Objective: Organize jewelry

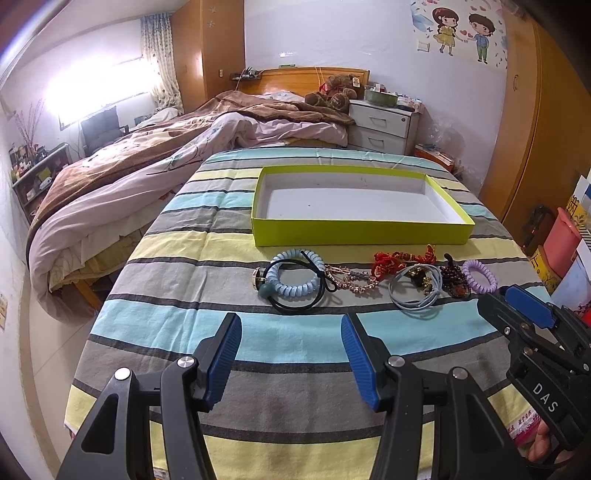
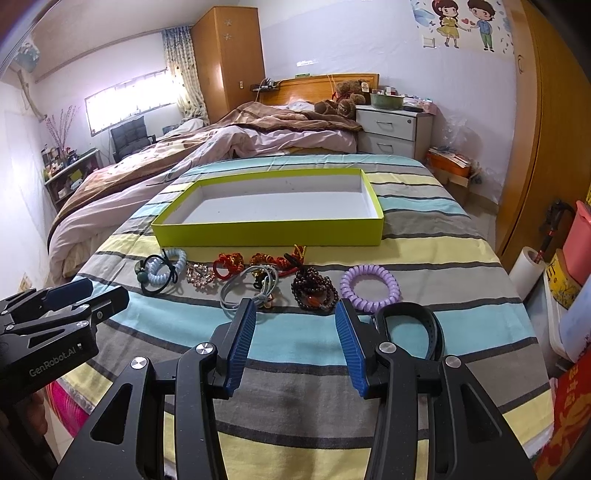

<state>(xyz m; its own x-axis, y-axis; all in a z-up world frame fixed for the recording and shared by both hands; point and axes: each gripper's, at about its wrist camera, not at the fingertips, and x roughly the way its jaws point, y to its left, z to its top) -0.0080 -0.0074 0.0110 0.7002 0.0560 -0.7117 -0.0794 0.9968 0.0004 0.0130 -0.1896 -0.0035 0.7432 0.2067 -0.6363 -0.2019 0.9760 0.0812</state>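
Left wrist view: left tongs [image 1: 291, 354] at lower centre, spread wide, nothing between the blue pads, hovering over the striped cloth [image 1: 295, 343] on the tabletop. Jewelry lies in a row mid-frame: pale blue coil band [image 1: 295, 277] tangled with a black hair tie [image 1: 314, 291], rose-gold chain piece [image 1: 351, 280], red knotted cord [image 1: 399, 260], grey-blue hair ties [image 1: 413, 291], dark bead bracelet [image 1: 456, 278], purple coil band [image 1: 480, 277]. Behind the row sits the lime-green box [image 1: 362, 230], white inside, empty. Right tongs [image 1: 528, 314] enter from the right edge, only partly seen, cannot tell the gap here; "DAS" is printed on the body. Fingers of a hand [image 1: 543, 443] show at lower right, cut off. Bed [image 1: 147, 166] upper left, teddy bear [image 1: 332, 92] and nightstand [image 1: 384, 123] at upper centre, cartoon wall sticker [image 1: 461, 31] at top right. Window glare washes out the upper left.

Right wrist view: right tongs [image 2: 295, 343] at lower centre, released, empty. A black strap [image 2: 417, 325] lies just behind the right-hand pad, partly hidden by it. Purple coil band [image 2: 369, 288] is beside the dark bead bracelet [image 2: 314, 291]; the other pieces run leftward. Lime-green box [image 2: 266, 230] lies beyond them. Left tongs [image 2: 70, 299] come in from the left edge, marked "GenRobot.AI". Clutter at the right edge is cropped; writing there is unreadable.
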